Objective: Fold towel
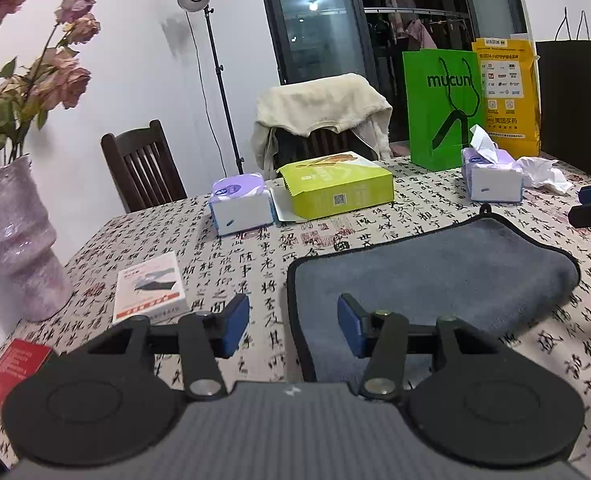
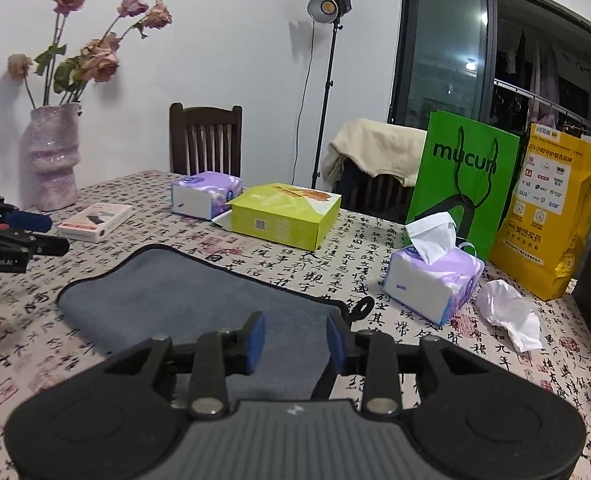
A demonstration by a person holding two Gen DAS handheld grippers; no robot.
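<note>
Left gripper (image 1: 293,326) fills bottom of left-wrist view, fingers spread wide w/ nothing between them — left blue pad (image 1: 235,330) over bare tablecloth (image 1: 231,256), right pad over the towel's near-left edge. Can't tell if pads touch the cloth.

Grey towel (image 1: 435,276) w/ black trim lies flat on the table, center-right of left view; looks doubled over, rounded fold at its right side. Small black hang loop at its top edge.

Right gripper (image 2: 295,342) at bottom center of right-wrist view, fingers apart at a medium gap, nothing gripped — both blue pads sit above the towel (image 2: 183,300), near its right end where the loop sticks out. Other gripper shows at mid-left edge of this view, beside the towel's left side.

Bkgd, left view: pink vase (image 1: 13,240) w/ dried roses at left edge, white booklet (image 1: 149,286) lower left, red card (image 1: 11,370) at bottom left. Closed tissue pack (image 1: 241,204) and lime-green box (image 1: 337,188) at center; open tissue pack (image 1: 491,176) w/ crumpled tissue (image 1: 543,174) beside it at right. Green bag (image 1: 441,108), yellow bag (image 1: 509,96) and a black bag stand at upper right. Two chairs behind the table, one draped w/ cream cloth (image 1: 321,106); light stand (image 1: 215,68) upper center.
</note>
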